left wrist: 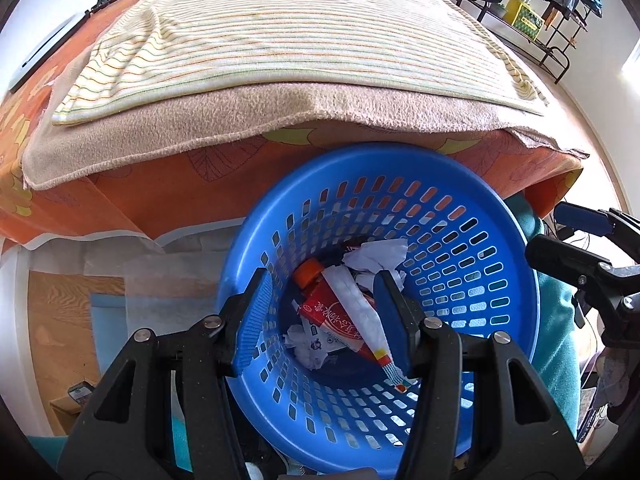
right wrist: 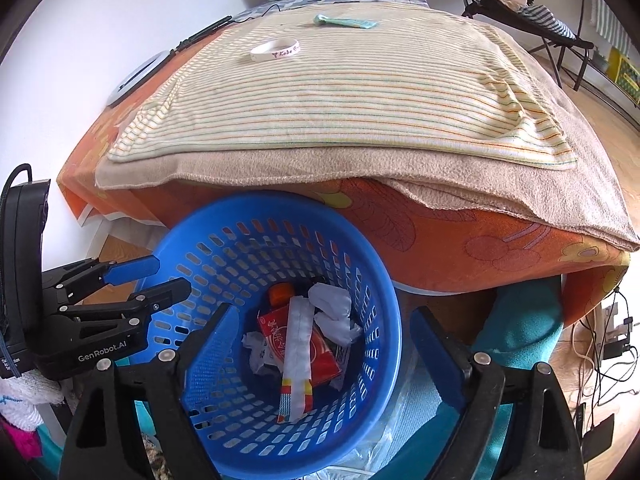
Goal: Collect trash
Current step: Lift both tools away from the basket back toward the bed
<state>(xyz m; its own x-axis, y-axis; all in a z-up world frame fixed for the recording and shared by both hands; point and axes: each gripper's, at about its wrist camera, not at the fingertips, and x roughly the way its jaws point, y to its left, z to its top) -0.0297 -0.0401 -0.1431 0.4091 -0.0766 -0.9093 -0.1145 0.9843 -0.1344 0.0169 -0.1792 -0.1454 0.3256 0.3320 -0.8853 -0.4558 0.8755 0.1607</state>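
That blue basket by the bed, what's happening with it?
A person is collecting trash with two hand-held grippers. The left hand-held gripper grips the rim of the blue basket. The right hand-held gripper hangs open above it, holding nothing. Inside lie a red carton, a long white wrapper and crumpled paper. A white wristband sits on the bed.

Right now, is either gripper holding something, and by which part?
The left gripper seems to hold the blue basket by its rim, one finger outside the wall, one inside. The right gripper holds nothing; its jaws stand open over the basket.
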